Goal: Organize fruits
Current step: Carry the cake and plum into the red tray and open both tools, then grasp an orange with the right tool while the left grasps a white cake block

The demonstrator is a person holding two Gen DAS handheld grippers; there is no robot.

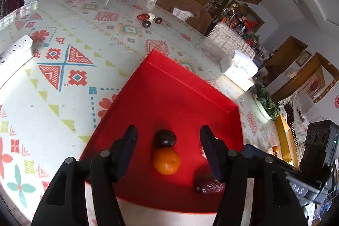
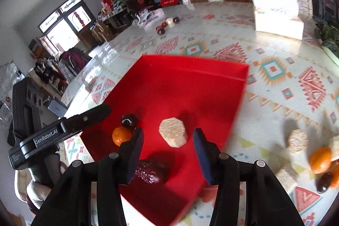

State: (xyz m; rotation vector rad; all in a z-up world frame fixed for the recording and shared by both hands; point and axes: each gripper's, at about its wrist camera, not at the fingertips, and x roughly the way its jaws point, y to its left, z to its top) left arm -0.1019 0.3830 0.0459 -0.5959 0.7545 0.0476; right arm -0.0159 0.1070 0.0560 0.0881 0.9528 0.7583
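Observation:
A red tray (image 1: 190, 86) (image 2: 211, 82) lies on the patterned table. In it are an orange (image 1: 166, 161) (image 2: 120, 136), a dark round fruit (image 1: 164, 137) (image 2: 128, 119), a dark wrinkled date (image 1: 208, 184) (image 2: 150, 171) and a beige puffed cake (image 2: 173, 134). My left gripper (image 1: 168, 132) is open and empty, above the orange and dark fruit. My right gripper (image 2: 168, 133) is open and empty, straddling the beige cake from above. The left gripper also shows in the right wrist view (image 2: 84, 118).
Right of the tray lie more beige cakes (image 2: 297, 141), an orange (image 2: 320, 160) and a dark fruit (image 2: 323, 182). Small dark fruits and a white item (image 1: 149, 19) sit far back. A white box (image 2: 277, 18) and a power strip (image 1: 14, 50) lie on the table.

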